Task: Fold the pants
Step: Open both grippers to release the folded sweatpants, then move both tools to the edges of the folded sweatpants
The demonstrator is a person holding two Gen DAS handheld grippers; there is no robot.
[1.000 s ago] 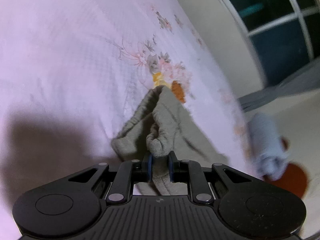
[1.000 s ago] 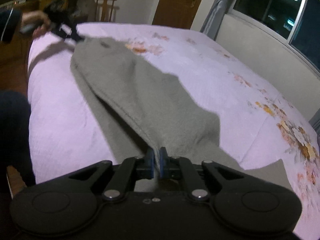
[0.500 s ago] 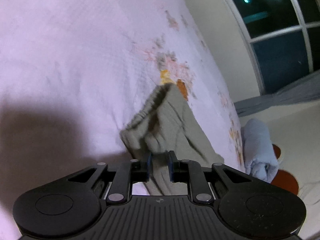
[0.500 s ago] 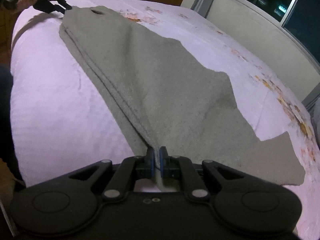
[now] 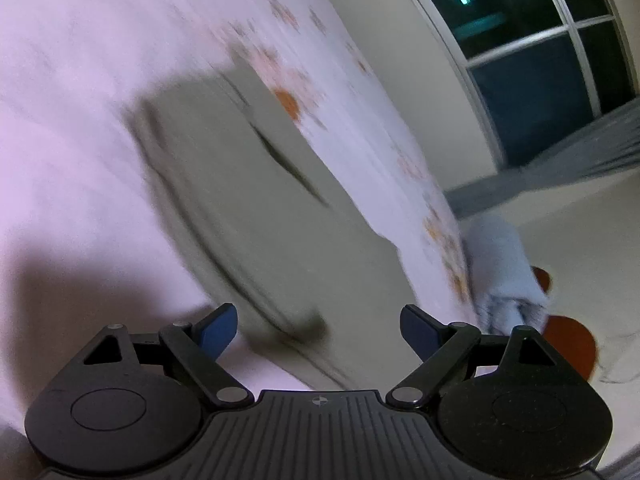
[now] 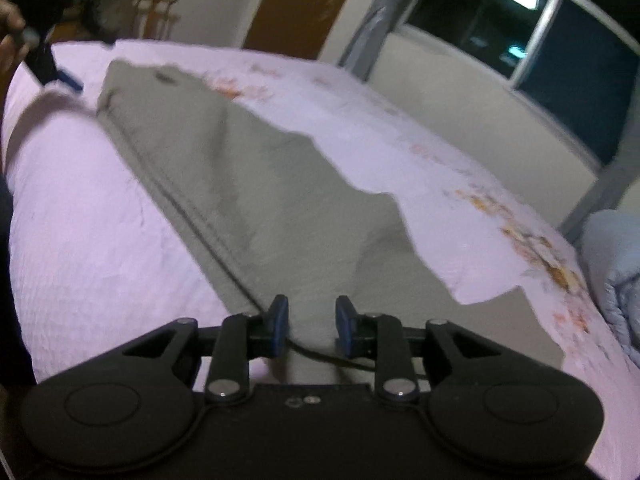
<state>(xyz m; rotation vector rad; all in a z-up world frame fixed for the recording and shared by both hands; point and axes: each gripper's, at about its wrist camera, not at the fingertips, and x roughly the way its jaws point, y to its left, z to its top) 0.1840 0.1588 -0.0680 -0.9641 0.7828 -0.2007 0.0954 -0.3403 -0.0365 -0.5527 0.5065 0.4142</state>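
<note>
Both wrist views: left gripper (image 5: 318, 326) & right gripper (image 6: 311, 320) fingers just released pants (image 6: 248, 184); no legible text.

One pair of grey pants (image 6: 256, 200) lies on one floral bed (image 6: 100, 232), flanked by two grippers, left gripper (image 5: 318, 330) and right gripper (image 6: 312, 322); one rolled blue blanket (image 5: 500, 264) beside it.

bedroom: bed (image 6: 80, 240), night window (image 6: 560, 60)

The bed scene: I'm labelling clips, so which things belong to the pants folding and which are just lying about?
Job:
- grey fleece pants
- left gripper, open
- right gripper, open

Lying about:
- pink floral bedspread
- rolled pale-blue blanket
- brown wooden door
</note>
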